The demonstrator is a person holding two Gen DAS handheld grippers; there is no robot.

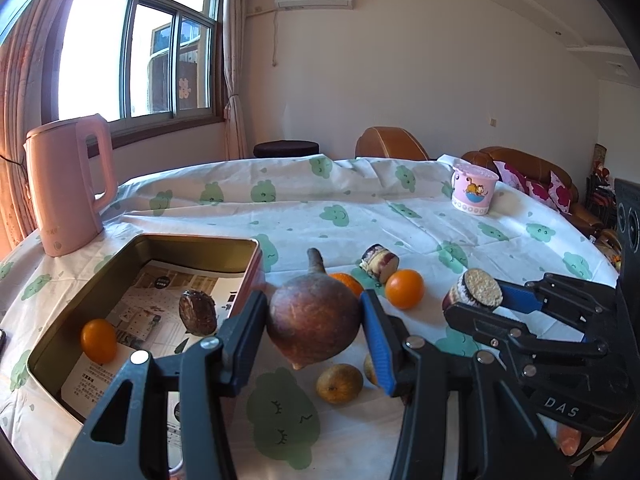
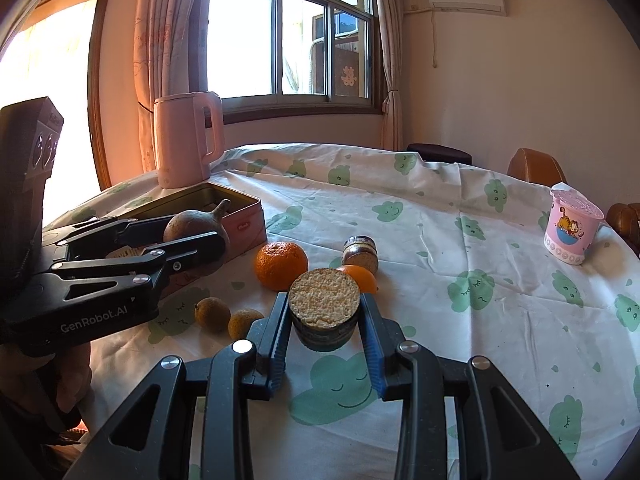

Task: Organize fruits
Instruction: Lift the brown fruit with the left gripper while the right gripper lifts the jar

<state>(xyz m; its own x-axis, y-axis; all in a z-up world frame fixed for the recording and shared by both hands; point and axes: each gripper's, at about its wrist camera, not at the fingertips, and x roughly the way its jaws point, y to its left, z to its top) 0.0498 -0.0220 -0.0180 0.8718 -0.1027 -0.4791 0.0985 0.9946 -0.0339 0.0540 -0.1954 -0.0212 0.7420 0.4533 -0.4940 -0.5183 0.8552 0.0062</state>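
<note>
Between us and the tin box [image 1: 256, 264] the cloth is crowded: a mandarin [image 2: 281, 265], a smaller orange [image 2: 360, 276], a cut cane piece [image 2: 360, 254] and two small brown fruits [image 2: 212, 314] lie close together, leaving only narrow lanes at table level. The box is open from above, its floor taken near the front by an orange [image 1: 99, 341] and a dark piece [image 1: 198, 312], while the pink kettle [image 1: 64, 184] stands tall just behind its far left corner. We find wide bare tablecloth [image 2: 460, 208] beyond the fruit, up to the pink cup [image 2: 572, 228] at the far right.
</note>
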